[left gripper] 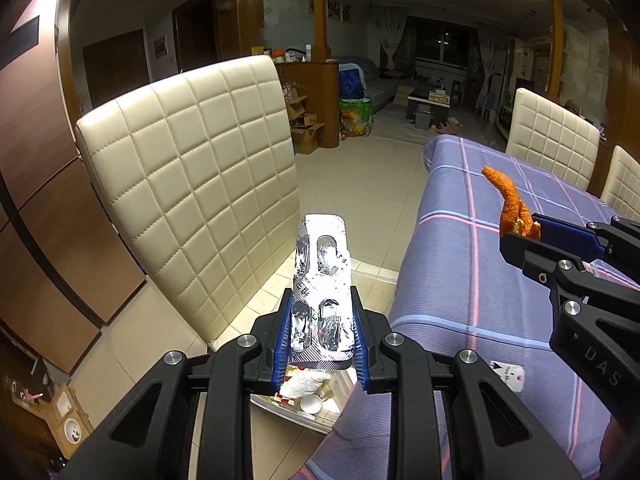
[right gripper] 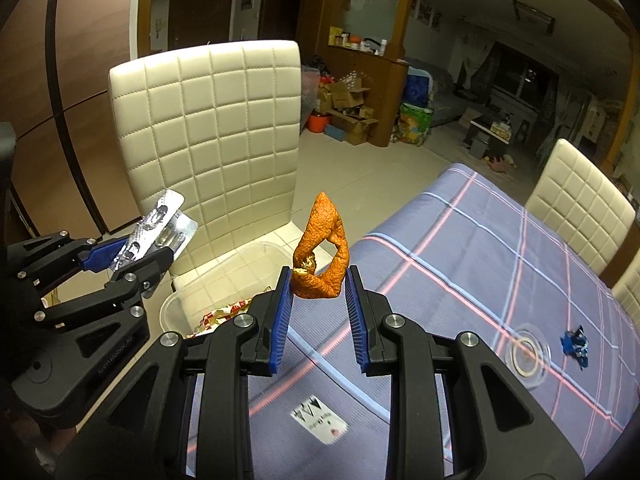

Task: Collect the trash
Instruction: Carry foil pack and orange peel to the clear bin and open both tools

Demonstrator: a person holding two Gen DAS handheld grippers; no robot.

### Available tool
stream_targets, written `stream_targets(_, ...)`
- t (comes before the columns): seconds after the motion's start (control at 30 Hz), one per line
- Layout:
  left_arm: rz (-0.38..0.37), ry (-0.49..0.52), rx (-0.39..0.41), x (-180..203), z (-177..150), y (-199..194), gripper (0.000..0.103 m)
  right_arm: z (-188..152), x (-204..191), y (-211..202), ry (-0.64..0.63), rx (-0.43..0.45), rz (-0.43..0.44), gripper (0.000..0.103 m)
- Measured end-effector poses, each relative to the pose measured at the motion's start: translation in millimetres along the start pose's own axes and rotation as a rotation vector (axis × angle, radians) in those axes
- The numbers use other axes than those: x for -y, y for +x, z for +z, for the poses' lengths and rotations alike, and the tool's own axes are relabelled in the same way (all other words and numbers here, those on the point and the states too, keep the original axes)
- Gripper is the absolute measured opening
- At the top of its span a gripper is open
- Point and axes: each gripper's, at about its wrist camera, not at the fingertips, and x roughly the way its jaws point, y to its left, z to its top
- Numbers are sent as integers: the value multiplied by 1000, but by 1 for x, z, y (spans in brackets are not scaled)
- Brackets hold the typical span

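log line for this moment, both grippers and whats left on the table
left gripper: shut on blister pack above bin | right gripper: shut on orange peel | table: blue wrapper, clear lid remain

Orange peel (right gripper: 322, 248) in right gripper (right gripper: 320, 280)

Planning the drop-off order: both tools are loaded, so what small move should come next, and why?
Probably open the left tool: its blister pack hangs right above the clear bin of trash, while the right tool with the orange peel is over the table edge.
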Motion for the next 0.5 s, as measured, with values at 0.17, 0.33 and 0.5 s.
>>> stream_targets(0.17, 7, -14, -22, -7, 3, 16, 26, 8, -2, 12, 3, -7, 8, 28)
stream_targets(0.33, 16, -31, -32, -16, 6, 28, 26, 13, -8, 22, -6, -19, 14, 28)
stream_targets(0.5, 37, -49, -39, -27, 6, 37, 26, 16, -19, 31, -30, -26, 27, 28)
